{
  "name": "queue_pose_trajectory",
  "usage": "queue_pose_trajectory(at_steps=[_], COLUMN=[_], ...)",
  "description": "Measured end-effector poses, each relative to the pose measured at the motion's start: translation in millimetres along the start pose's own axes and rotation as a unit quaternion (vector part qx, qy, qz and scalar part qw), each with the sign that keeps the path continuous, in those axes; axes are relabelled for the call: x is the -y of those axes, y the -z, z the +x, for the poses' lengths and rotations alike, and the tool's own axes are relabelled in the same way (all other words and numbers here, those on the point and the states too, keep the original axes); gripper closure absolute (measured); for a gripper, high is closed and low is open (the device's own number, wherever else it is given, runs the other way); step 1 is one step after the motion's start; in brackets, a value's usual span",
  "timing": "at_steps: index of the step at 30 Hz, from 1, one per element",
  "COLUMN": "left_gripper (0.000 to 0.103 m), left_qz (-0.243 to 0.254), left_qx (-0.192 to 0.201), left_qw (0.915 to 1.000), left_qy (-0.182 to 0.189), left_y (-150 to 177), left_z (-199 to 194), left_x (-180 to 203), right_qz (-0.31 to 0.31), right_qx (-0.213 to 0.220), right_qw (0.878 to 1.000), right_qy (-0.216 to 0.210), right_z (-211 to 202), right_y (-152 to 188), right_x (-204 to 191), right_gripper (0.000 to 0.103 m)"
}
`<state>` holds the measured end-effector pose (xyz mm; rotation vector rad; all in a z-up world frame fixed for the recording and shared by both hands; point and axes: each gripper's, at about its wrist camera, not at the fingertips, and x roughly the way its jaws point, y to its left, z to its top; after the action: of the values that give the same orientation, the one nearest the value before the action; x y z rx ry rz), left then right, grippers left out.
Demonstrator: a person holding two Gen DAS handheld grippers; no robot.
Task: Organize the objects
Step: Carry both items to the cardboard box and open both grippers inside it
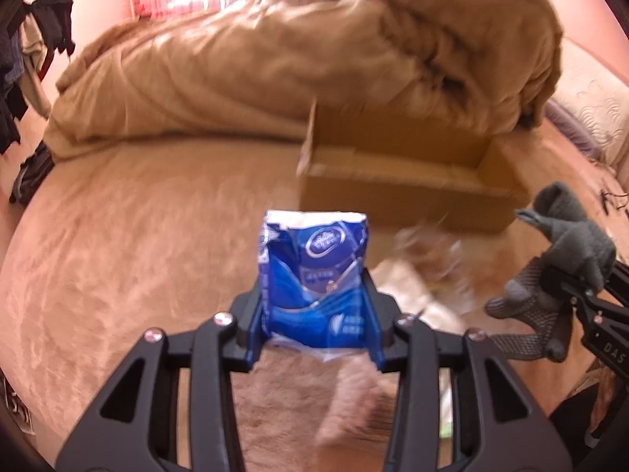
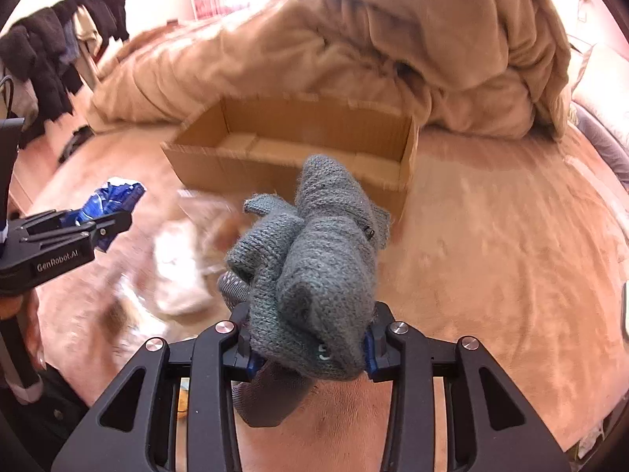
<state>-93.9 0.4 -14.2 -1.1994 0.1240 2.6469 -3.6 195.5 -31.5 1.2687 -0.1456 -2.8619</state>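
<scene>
My left gripper [image 1: 316, 314] is shut on a blue tissue pack [image 1: 314, 275] and holds it above the bed, short of the open cardboard box [image 1: 405, 192]. My right gripper [image 2: 308, 338] is shut on a grey knitted glove [image 2: 314, 267], raised in front of the same box [image 2: 291, 149]. The glove also shows at the right of the left wrist view [image 1: 566, 251]. The tissue pack and left gripper show at the left of the right wrist view [image 2: 110, 200]. The box looks empty inside.
A blurred pile of pale wrappers and small items [image 2: 177, 259] lies on the tan bed cover [image 2: 491, 255] in front of the box. A heaped brown duvet [image 1: 275, 59] lies behind the box. Dark clothes [image 2: 51, 51] hang at the far left.
</scene>
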Motion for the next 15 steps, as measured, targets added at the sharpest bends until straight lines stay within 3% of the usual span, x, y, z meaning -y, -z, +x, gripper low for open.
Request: queue_pose_trajectory(at_steps=[8, 15], left_gripper=[0.061, 0.061], left_qz=[0.013, 0.017], left_qx=[0.034, 0.021], left_qw=[0.9992, 0.9993], left_qy=[0.019, 0.026], left_y=[-63.7, -92.7], left_z=[-20.1, 2.4], left_x=[14.9, 20.1], right_qz=[0.005, 0.006], right_qx=[0.05, 0.064], right_qw=[0.999, 0.998], right_qy=[-0.011, -0.002], right_z=[-41.2, -36.3], right_y=[-56.3, -95.8], right_x=[-2.3, 4.2], right_gripper=[0.063, 0.063])
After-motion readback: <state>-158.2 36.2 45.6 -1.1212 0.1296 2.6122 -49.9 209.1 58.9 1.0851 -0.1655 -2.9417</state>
